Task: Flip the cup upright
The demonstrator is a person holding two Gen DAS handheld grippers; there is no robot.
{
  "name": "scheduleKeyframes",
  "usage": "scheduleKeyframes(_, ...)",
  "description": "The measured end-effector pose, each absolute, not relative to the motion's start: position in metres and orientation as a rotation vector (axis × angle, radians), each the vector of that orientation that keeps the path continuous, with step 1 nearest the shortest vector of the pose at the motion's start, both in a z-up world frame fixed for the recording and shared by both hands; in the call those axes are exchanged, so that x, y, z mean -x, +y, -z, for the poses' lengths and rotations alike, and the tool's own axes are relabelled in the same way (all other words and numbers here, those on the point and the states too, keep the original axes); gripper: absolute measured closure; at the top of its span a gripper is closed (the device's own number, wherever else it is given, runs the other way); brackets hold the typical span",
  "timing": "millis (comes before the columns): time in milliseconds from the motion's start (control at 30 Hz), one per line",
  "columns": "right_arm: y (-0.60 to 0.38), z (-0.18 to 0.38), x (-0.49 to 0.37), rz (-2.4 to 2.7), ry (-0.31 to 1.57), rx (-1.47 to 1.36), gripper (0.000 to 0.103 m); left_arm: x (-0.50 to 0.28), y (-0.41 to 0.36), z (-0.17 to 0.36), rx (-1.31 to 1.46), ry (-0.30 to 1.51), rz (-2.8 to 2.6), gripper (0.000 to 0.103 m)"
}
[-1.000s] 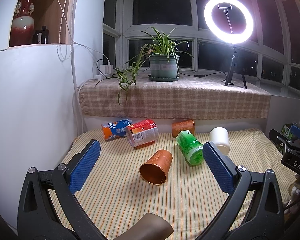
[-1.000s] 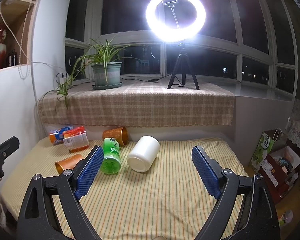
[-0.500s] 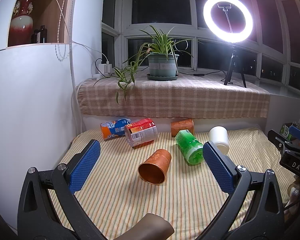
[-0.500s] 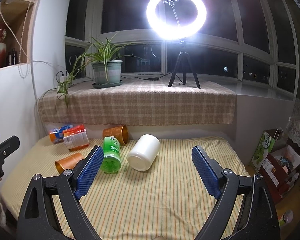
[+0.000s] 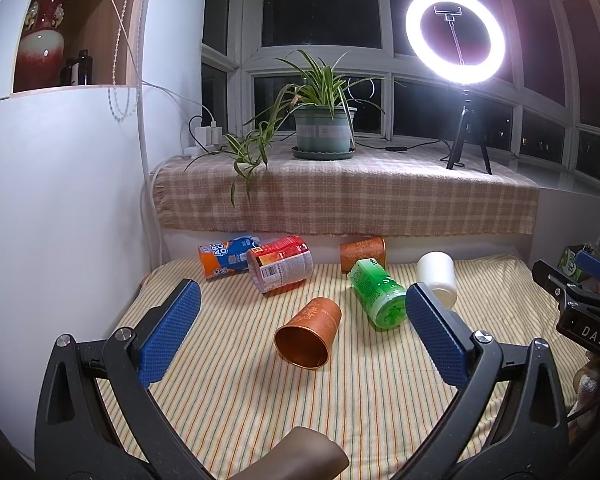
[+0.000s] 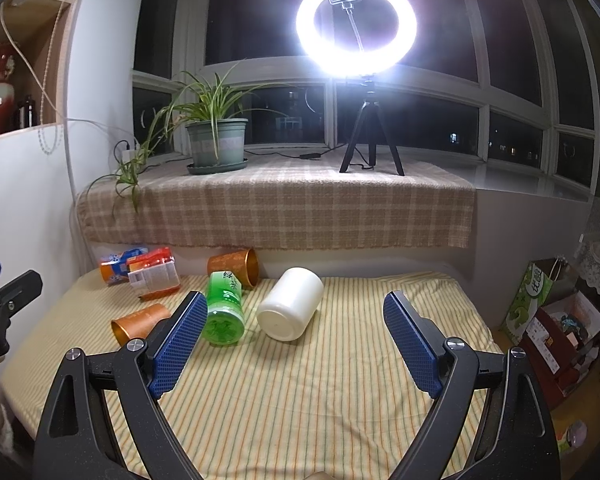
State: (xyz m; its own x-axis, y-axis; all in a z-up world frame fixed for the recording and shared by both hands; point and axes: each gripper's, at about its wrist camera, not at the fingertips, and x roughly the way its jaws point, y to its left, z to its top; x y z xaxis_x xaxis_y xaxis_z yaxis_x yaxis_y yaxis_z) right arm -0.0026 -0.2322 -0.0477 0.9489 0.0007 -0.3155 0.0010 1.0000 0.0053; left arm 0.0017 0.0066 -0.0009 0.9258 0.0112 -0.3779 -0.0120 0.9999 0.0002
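Note:
Several cups lie on their sides on the striped cloth (image 5: 260, 408). A copper cup (image 5: 309, 338) lies mouth toward me, straight ahead of my open, empty left gripper (image 5: 302, 320); it also shows in the right wrist view (image 6: 138, 324). A green cup (image 5: 377, 294) and a white cup (image 5: 437, 278) lie to its right. In the right wrist view the white cup (image 6: 291, 309) lies just ahead of my open, empty right gripper (image 6: 294, 340), with the green cup (image 6: 224, 308) by the left finger. A second copper cup (image 6: 234, 267) lies at the back.
A red cup (image 5: 281, 269) and an orange-blue cup (image 5: 228, 255) lie at the back left. A checked-cloth ledge (image 5: 340, 204) holds a potted plant (image 5: 324, 128) and ring light (image 5: 456, 36). A white wall (image 5: 60, 220) stands left; boxes (image 6: 556, 320) sit on the floor right.
Both grippers have drifted slightly, so the scene shifts a little in each view. The cups have not moved and both grippers stay open.

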Motion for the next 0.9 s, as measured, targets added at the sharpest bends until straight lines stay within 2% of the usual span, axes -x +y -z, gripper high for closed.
scheduleKeyframes(900,-0.221,0.047,-0.027,-0.095,0.371,0.039,0.013,-0.008,0.013,0.014,0.003,0.425,-0.028,0.000)
